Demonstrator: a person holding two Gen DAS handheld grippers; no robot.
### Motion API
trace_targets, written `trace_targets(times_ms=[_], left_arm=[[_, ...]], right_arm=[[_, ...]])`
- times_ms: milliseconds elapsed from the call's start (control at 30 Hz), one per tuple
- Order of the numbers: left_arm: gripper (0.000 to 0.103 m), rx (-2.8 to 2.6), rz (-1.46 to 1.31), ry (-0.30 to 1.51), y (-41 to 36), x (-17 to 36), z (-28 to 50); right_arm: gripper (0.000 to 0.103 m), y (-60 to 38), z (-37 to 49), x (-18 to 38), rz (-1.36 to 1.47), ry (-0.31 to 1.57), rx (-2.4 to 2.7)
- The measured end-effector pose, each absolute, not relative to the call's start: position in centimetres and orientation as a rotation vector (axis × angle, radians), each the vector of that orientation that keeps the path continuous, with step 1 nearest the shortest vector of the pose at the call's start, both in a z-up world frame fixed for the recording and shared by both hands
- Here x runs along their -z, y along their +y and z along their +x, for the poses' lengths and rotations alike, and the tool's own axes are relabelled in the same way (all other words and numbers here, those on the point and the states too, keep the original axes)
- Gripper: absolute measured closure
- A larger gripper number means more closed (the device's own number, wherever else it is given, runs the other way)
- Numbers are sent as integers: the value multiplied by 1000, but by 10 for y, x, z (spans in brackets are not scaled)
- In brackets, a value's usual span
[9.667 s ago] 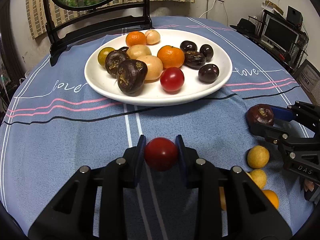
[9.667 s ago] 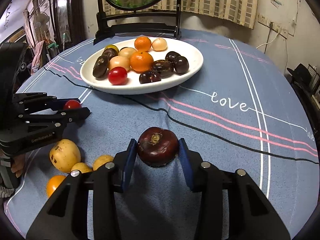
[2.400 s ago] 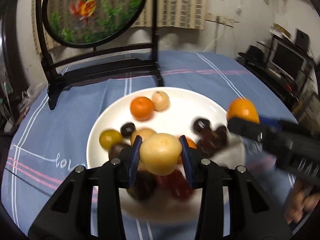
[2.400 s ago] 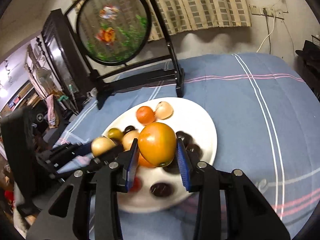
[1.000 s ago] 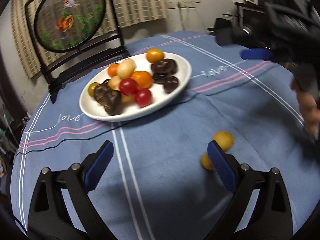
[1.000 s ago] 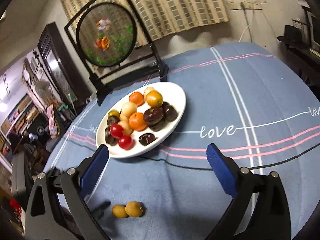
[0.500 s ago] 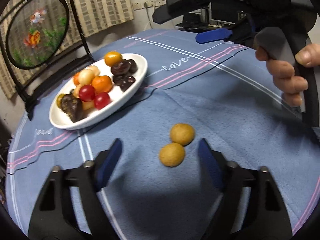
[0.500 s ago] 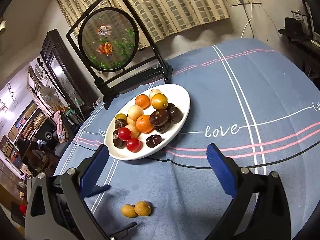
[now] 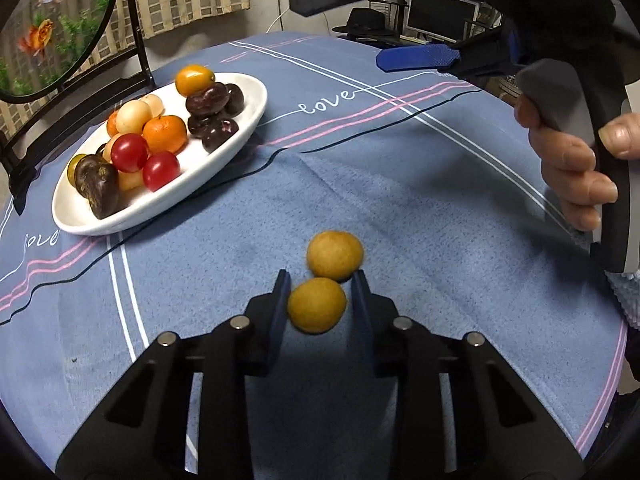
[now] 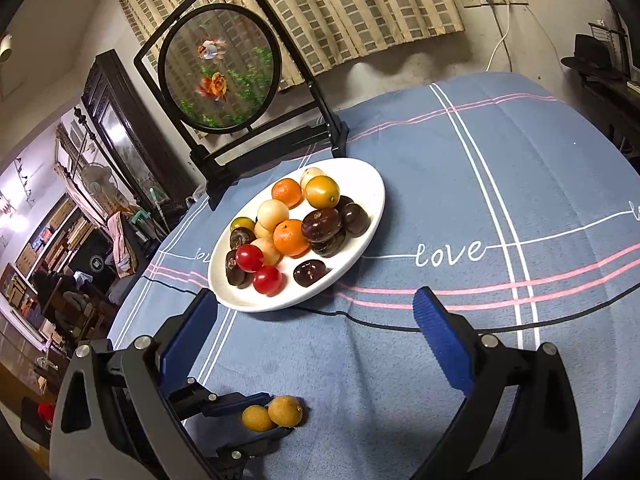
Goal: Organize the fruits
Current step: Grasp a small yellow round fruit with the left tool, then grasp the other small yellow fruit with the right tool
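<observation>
Two small yellow fruits lie touching on the blue tablecloth. My left gripper (image 9: pixel 318 280) points down at the nearer yellow fruit (image 9: pixel 317 306), its jaws closing onto it with the pads against its sides. The other yellow fruit (image 9: pixel 335 255) sits just beyond the fingertips, free. In the right wrist view the same left gripper (image 10: pixel 260 418) and both fruits (image 10: pixel 285 411) show at the bottom left. My right gripper (image 10: pixel 316 300) hangs open and empty above the cloth, also seen as the right gripper (image 9: pixel 360 28) at upper right. A white plate (image 9: pixel 256 92) holds several mixed fruits.
The plate (image 10: pixel 360 176) stands in the middle of the table. Behind it is a round fish-painted screen (image 10: pixel 218 66) on a black stand. A person's hand (image 9: pixel 572 172) grips the right gripper's handle. The table edge curves along the right and front.
The left gripper's jaws went from wide open to closed around the nearer yellow fruit, and it tilted down and came closer to the pair. The right gripper kept still.
</observation>
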State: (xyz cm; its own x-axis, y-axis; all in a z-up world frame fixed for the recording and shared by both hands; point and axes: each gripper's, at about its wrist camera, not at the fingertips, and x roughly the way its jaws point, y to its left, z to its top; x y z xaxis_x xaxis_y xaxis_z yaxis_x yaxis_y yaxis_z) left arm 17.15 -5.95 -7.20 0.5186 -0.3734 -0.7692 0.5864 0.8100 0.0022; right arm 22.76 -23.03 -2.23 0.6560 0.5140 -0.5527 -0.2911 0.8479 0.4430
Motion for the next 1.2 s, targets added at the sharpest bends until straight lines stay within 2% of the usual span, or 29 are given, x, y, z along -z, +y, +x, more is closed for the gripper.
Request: trace_targets(times_ms=[267,433,500,567,667,800,867,1067,1200], left_arm=[[75,533,212,833,-35,64,167],[75,375,99,821,12,58,176],[75,318,51,840,26,60,183],[75,272,30,857,33,62,189],[75,271,55,850,28,62,186],[75,268,96,837,17,62,184],[75,261,101,845,16,64,186],[75,255,114,849,16,67,187],[75,245,128,850,14,68,187]], right_arm=[[4,-214,223,38,250,778,-500],[5,-191,201,57,119,828,-545],[11,-177,184,61,26,814,-561],[30,-162,174,65,-62,805,-572],[45,-142,168,77,-182,814,-568],[50,-141,170,81,-189,828,-563],[57,-142,172,82,-182,837,-563],[65,-145,181,86,-137,877,-566],[67,-146,181,85,-133,876,-563]])
